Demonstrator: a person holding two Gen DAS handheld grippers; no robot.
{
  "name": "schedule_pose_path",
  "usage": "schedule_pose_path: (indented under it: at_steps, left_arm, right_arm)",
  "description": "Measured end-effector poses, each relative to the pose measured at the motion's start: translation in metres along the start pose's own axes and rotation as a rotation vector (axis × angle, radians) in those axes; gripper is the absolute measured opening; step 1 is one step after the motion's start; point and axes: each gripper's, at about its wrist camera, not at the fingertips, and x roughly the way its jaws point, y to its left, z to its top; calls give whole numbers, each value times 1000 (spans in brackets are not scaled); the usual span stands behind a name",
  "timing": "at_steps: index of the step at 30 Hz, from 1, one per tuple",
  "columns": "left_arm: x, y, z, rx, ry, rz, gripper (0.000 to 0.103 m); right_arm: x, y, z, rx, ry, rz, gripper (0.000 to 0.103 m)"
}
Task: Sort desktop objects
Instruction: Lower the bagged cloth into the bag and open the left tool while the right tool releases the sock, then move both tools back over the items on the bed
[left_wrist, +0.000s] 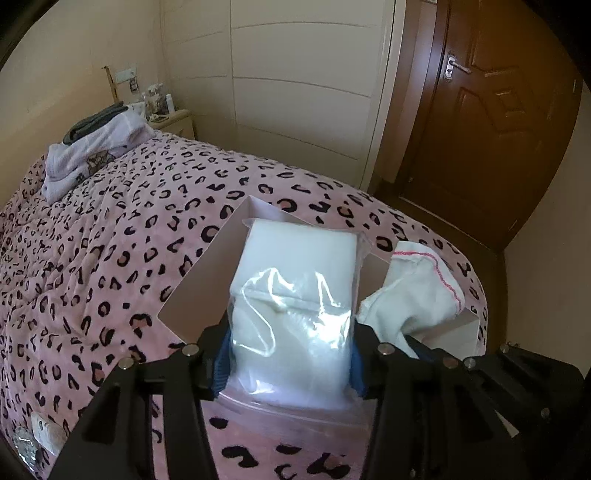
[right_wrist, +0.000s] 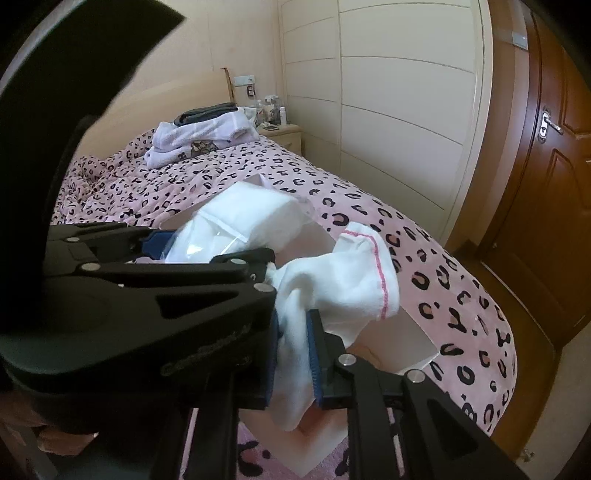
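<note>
A: Holding that plastic-wrapped white pack (left_wrist: 295, 295) between the blue pads of your left hand-held gripper (left_wrist: 291, 365), you have a soft, light thing in a slick film. The pads (left_wrist: 221, 365) press on its lower sides, and the film bulges and glints just ahead of them. I judge it could slide out if you ease off much.

B: Where does it sit?

A: It juts forward from your left hand-held gripper and hangs over the open pale box (left_wrist: 207, 280), which lies on the leopard-print bed cover (left_wrist: 110, 240) directly ahead and below. Its far end is above the box's back wall.

B: And your right one?

A: Your right hand-held gripper (right_wrist: 293, 354) pinches a white sock with a pink stitched hem (right_wrist: 343, 273). The cloth is bunched between the pads, its cuff flopping forward and a tail drooping beneath the fingers. It is limp and light, and it won't break. It will likely drape and snag on the box rim (right_wrist: 417, 365) rather than drop cleanly.

B: Best place to grip?

A: For the pack, across the thick middle, as you have it. For the sock, near the bunched middle, so neither end trails far. Beyond both, folded lilac towels (left_wrist: 92, 155) lie well ahead to the left.
</note>
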Motion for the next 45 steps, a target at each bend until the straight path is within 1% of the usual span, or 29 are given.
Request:
schedule_pose_path:
  at_steps: [2,4,6,8,13,19,22,28,31,33,38,40,43,45]
  left_arm:
    - [-1,0,0,-3,-1,-12,53]
    - [-2,0,0,-9,-1,-19,58]
    - [-3,1,0,-27,-1,-41,71]
    - [-5,4,1,-51,-5,-56,76]
    - [-9,8,1,-79,-3,-63,76]
    - [-25,14,-2,-96,-21,-40,76]
    - [-45,21,-3,-118,-44,-26,76]
    - [-102,43,-19,-169,-107,39,76]
    - [-135,57,-41,-198,-141,69,76]
    - [-156,69,-62,-230,-160,98,77]
    - [-197,105,-128,-323,-173,167,77]
    - [-211,121,-158,-378,-174,218,78]
    - [-228,140,-201,-431,-166,280,82]
    - [-240,152,-233,-464,-156,348,82]
  right_arm:
    - [-1,-3,0,5,-3,-4,21]
    - [-3,-5,0,9,0,-1,24]
    - [-3,-7,0,15,13,-1,30]
    - [-4,-10,0,26,31,13,35]
    - [-14,-13,1,39,24,21,35]
    - [-19,-23,8,70,28,47,35]
    - [-29,-24,13,84,31,69,35]
    - [-67,-9,20,65,6,91,35]
    - [-89,7,16,39,-23,103,35]
    - [-99,17,10,28,-35,117,35]
    - [-113,53,-12,-8,-39,172,35]
    - [-114,74,-24,-23,-31,206,35]
    - [-110,106,-41,-50,-9,258,36]
    - [-108,124,-51,-67,5,285,36]
